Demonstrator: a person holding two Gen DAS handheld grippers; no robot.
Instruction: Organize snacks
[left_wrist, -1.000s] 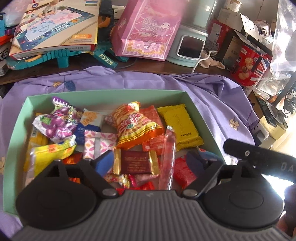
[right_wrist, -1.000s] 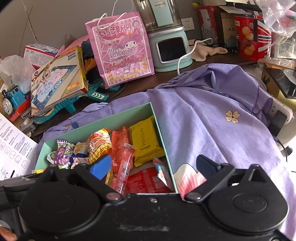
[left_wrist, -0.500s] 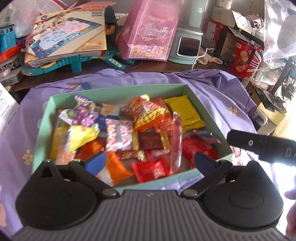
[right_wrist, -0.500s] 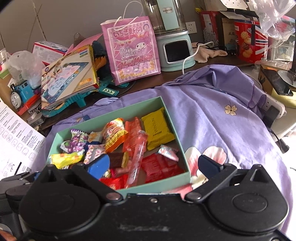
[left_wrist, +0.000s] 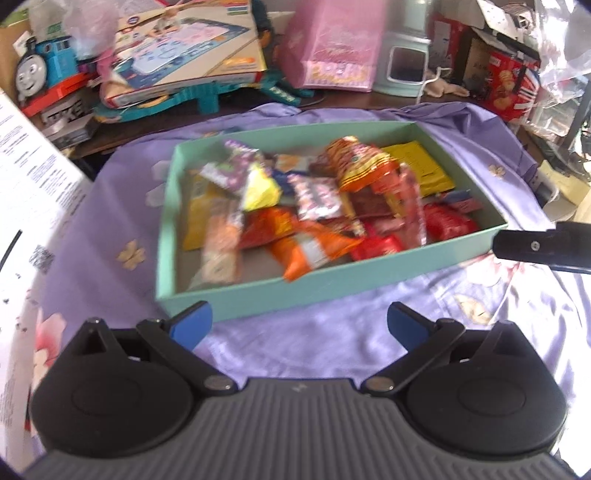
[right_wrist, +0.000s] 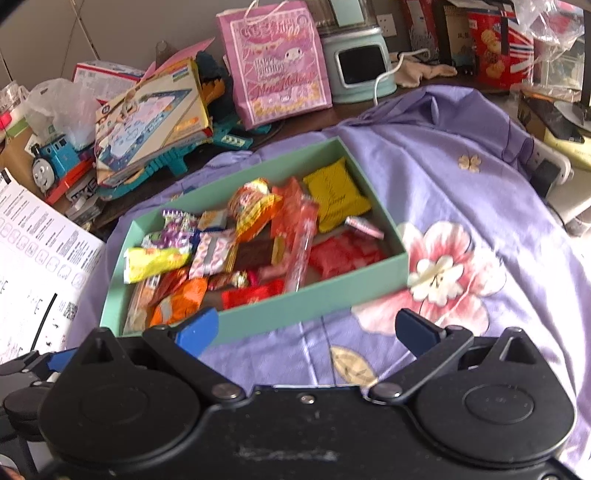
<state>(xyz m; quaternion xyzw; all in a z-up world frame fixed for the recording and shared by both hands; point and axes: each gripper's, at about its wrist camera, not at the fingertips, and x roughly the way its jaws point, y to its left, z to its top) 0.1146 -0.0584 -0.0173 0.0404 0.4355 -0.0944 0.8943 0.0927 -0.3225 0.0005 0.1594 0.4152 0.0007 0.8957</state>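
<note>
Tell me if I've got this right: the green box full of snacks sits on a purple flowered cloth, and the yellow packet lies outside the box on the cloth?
Not quite. The yellow packet lies inside the green box, in its far right corner, not out on the purple flowered cloth. The right wrist view shows it clearly. The rest is right.

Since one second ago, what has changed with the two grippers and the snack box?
Both grippers have drawn back from the green snack box: one second ago their fingers hung over the snacks, now the left gripper and the right gripper sit in front of its near wall, over the purple floral cloth. Both are open and empty. The snacks, such as the yellow packet, lie as before.
</note>
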